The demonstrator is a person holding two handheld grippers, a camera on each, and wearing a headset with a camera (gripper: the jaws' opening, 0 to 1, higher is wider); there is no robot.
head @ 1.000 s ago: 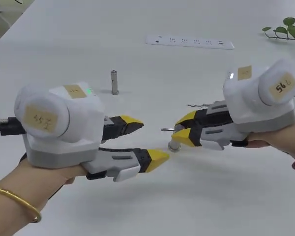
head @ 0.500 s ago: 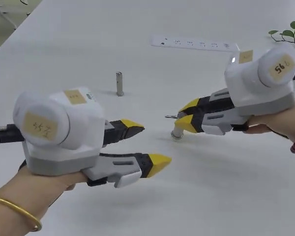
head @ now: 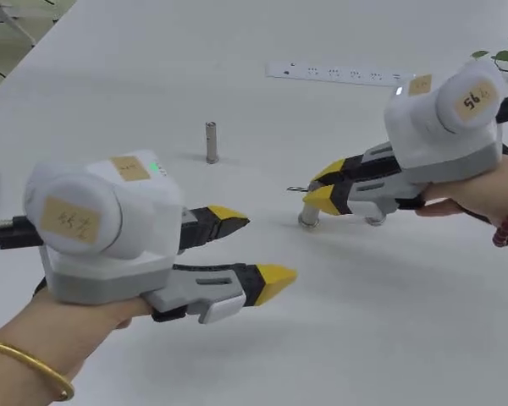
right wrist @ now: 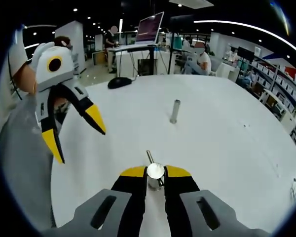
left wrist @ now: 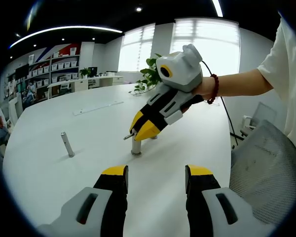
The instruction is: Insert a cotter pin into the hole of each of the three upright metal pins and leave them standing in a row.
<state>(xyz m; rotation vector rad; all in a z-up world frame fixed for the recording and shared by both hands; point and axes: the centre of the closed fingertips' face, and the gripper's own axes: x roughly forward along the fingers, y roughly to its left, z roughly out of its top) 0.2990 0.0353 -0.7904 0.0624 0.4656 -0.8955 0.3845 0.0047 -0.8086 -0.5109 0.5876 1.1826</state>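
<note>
The right gripper (head: 310, 194) pinches a pin (head: 308, 219), right of the far pin (head: 211, 141); a cotter pin (right wrist: 149, 157) pokes out; the left gripper (head: 269, 248), nearer than the far pin, gapes wide, holding nothing.

The right gripper (right wrist: 155, 174), with yellow-tipped black jaws at 6 o'clock, pinches a thin silver cotter pin (right wrist: 149, 157) above a short silver metal pin (right wrist: 155, 171), a second silver cylindrical pin (right wrist: 175, 111) stands upright toward 12 o'clock, and the left gripper (right wrist: 81, 146) hangs spread-jawed at 9 o'clock.
</note>
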